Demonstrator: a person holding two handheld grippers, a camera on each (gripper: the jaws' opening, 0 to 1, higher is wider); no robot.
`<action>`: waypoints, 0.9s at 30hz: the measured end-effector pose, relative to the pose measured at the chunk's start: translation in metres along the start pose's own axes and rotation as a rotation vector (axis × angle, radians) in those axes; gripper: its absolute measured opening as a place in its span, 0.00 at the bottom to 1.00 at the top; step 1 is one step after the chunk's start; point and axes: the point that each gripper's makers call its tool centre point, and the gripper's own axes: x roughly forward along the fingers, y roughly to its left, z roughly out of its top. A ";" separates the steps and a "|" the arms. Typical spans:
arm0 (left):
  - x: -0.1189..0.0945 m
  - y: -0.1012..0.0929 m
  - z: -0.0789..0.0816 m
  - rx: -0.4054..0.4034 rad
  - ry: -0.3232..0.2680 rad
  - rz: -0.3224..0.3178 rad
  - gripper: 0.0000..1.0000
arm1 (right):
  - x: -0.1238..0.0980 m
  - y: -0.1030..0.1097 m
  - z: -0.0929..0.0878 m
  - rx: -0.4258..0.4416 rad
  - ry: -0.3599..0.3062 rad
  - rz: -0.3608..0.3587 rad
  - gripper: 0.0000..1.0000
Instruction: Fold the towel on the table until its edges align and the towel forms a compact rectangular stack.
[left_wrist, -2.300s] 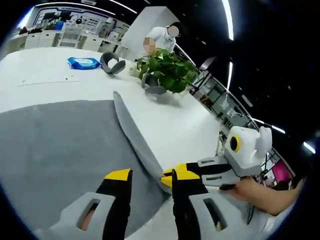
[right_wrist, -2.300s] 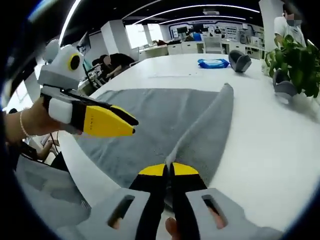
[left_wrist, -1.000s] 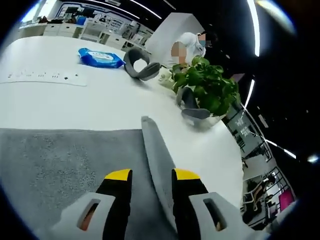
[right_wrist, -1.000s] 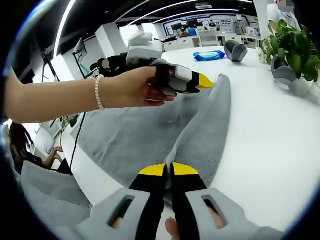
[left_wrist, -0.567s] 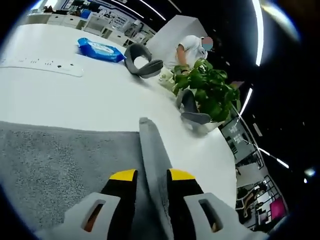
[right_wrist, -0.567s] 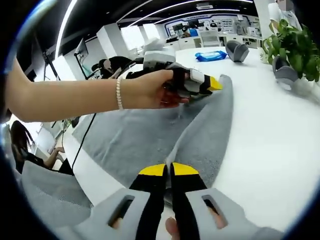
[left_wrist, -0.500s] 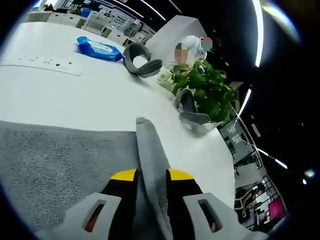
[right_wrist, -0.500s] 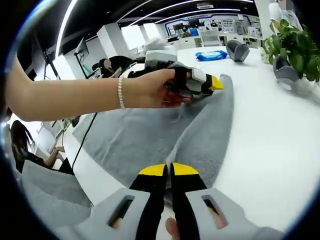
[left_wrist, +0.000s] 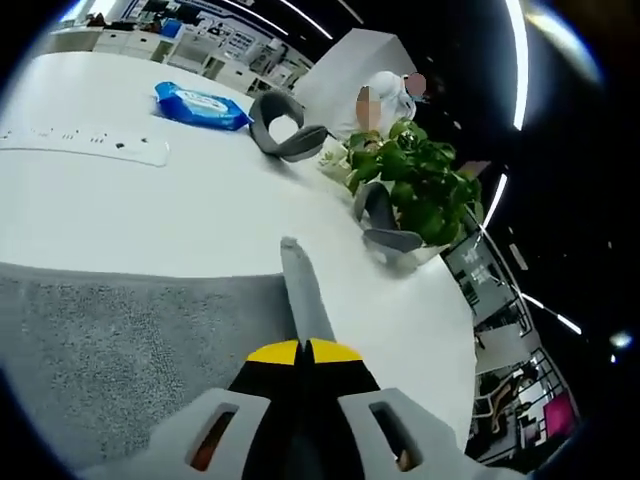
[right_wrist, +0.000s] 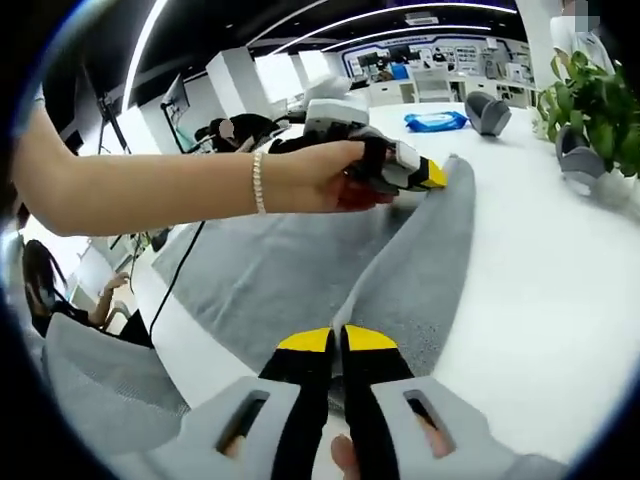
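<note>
White table (left_wrist: 150, 205) in open office, grey towel (right_wrist: 300, 270) spread flat on near part, one long edge raised as ridge. Left gripper (left_wrist: 304, 351) jaws pressed together on ridge near far corner; in right gripper view, left gripper (right_wrist: 432, 176) held by hand (right_wrist: 320, 180). Right gripper (right_wrist: 334, 339) jaws pinching near end of same ridge. Beyond towel: blue packet (left_wrist: 200, 104), grey neck pillow (left_wrist: 283, 125), potted plant (left_wrist: 415, 185), power strip (left_wrist: 85, 145).
</note>
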 end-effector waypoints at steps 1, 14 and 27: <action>-0.004 -0.001 0.003 0.003 -0.005 -0.003 0.02 | -0.001 0.002 0.001 -0.004 -0.004 0.008 0.01; -0.045 0.008 0.023 0.087 -0.019 0.031 0.02 | 0.002 0.036 0.019 -0.108 -0.016 0.092 0.01; -0.074 0.052 0.023 0.096 -0.022 0.122 0.02 | 0.031 0.068 0.026 -0.137 -0.002 0.174 0.01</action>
